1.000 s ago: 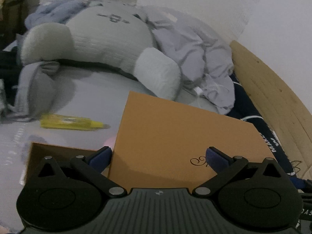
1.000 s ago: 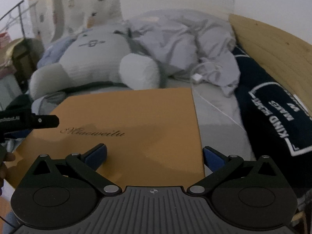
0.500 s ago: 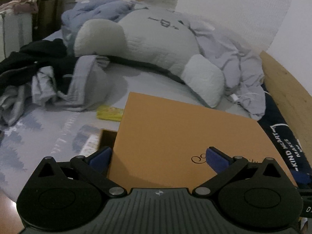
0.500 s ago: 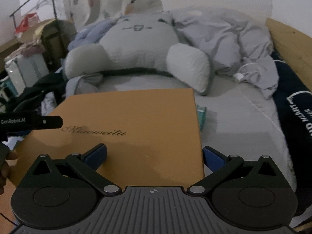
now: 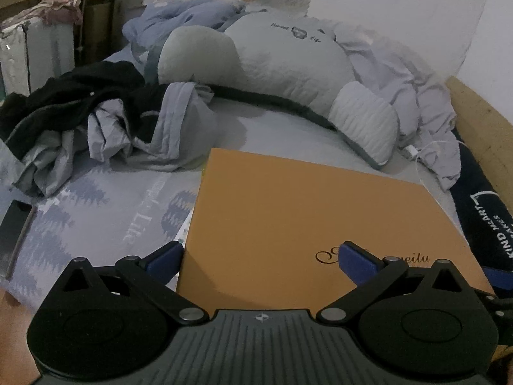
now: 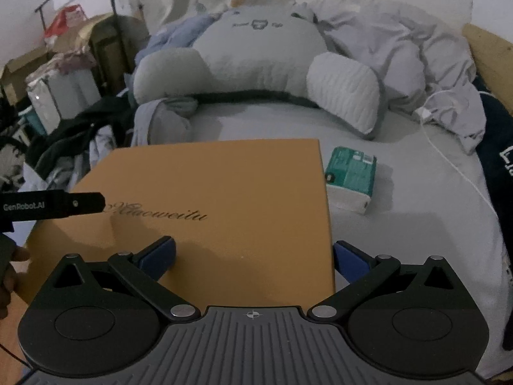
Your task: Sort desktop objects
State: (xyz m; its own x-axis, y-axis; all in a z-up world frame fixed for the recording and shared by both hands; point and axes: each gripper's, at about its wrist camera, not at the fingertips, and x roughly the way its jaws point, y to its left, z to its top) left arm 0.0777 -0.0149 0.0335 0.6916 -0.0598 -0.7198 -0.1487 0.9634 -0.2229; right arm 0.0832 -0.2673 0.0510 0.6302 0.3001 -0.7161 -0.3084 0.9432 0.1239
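While held, box lid (image 6: pixel 221 192) between right tool (image 6: pixel 253 252) fingers.
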